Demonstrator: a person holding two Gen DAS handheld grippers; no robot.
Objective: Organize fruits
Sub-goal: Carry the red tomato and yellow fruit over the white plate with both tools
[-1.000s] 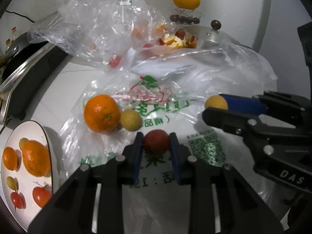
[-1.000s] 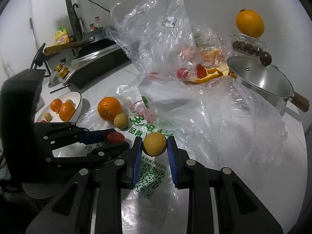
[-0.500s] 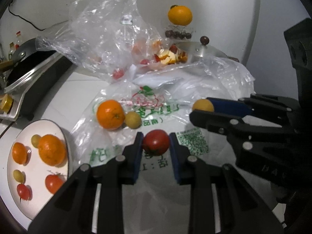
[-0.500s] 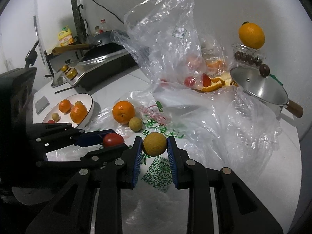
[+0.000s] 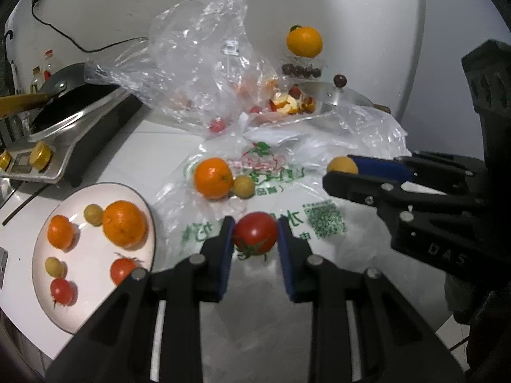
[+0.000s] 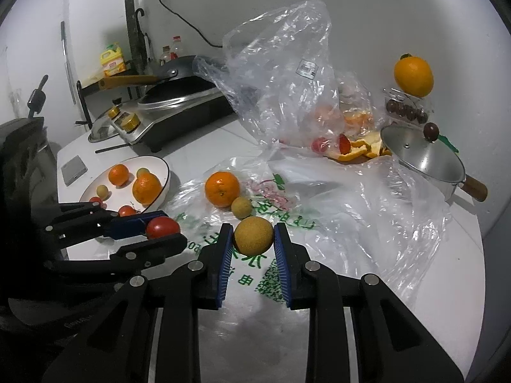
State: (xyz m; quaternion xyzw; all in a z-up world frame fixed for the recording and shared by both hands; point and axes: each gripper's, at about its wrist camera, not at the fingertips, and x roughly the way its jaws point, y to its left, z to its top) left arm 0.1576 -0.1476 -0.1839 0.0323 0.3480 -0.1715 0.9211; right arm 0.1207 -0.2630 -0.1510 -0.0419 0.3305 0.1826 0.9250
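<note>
Gripping tomato [image 5: 255, 232] in left gripper [image 5: 255, 239]; right gripper [image 6: 252, 242] clamping yellow fruit [image 6: 253, 235].

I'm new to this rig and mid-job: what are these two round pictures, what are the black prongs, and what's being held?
Each picture comes from a fisheye camera on a hand-held claw, looking along its two fingers. No robot arm; a person holds both.

In the left wrist view, the left claw is shut on a tomato. In the right wrist view, the right claw is shut on a small yellow fruit. Each claw also shows at the side of the other's picture.

On the counter: a printed bag with an orange and a yellow fruit on it, and a plate of oranges, tomatoes and yellow fruits. Behind lie a crumpled clear bag, a pot and a stove.
</note>
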